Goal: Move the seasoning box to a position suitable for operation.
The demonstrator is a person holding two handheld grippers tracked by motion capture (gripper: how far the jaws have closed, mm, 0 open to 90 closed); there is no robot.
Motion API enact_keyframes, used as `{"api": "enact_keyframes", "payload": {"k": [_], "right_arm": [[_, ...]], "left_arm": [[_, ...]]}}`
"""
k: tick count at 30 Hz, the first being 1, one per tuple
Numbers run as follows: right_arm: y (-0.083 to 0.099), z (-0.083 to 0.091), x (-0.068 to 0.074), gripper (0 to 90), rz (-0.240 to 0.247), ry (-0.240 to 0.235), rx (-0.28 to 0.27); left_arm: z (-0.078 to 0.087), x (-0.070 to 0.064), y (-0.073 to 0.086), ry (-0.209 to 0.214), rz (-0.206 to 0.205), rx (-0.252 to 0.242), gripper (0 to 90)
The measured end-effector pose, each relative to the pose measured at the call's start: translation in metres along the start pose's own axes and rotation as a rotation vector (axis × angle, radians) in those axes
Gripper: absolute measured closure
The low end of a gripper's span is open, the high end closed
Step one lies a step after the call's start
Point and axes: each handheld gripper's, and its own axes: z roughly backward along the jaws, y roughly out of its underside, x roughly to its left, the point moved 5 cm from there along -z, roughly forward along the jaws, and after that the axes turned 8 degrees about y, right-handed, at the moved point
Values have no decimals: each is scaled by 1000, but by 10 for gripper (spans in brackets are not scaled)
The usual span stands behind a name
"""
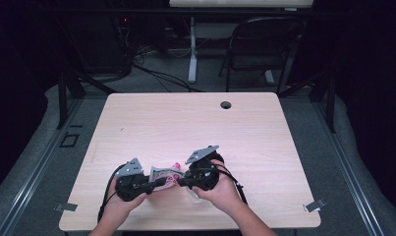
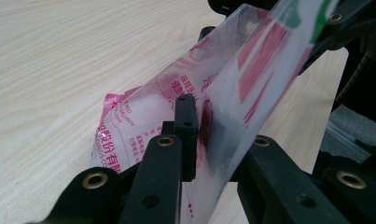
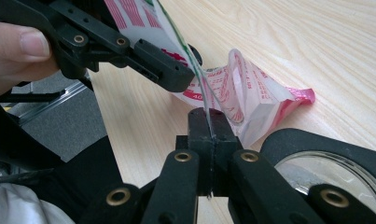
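Both tongs (image 1: 158,183) (image 1: 182,182) pinched on thin, glossy, red-printed plastic bag (image 1: 164,174); woodgrain table (image 1: 195,123).

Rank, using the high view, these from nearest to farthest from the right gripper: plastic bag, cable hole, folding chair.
1. Plastic bag: held at the right gripper, near table edge.
2. Cable hole: far side of the tabletop.
3. Folding chair: on the floor beyond the table.

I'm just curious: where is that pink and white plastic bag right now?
In the high view, the bag sits near the table's front edge, pinched between the left hand-held gripper and right hand-held gripper.
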Motion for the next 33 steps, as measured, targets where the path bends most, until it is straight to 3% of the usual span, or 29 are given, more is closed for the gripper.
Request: {"api": "enact_keyframes", "payload": {"k": [3,9,13,17,20,26,32,33], "right_arm": [[-1,1,0,900,-1,0,3],[-2,1,0,900,-2,-1,2],[-1,2,0,900,-4,-4,-5],[-2,2,1,900,0,-3,-7],[-2,2,2,900,-5,-4,-11],[-3,2,1,900,-3,-8,-13],[-4,1,1,900,-16,-10,-19],[-4,2,0,900,0,-10,-2]], "left_arm": [[-2,3,4,-13,-1,9,687],[-3,8,9,-41,9,20,566],[-1,8,18,-55,-11,31,512],[-2,13,28,-59,-4,43,492],[-5,17,34,-90,-13,71,443],[-9,23,41,-93,-19,65,357],[-13,28,44,-104,-15,59,344],[-15,31,46,-109,-16,60,330]]}}
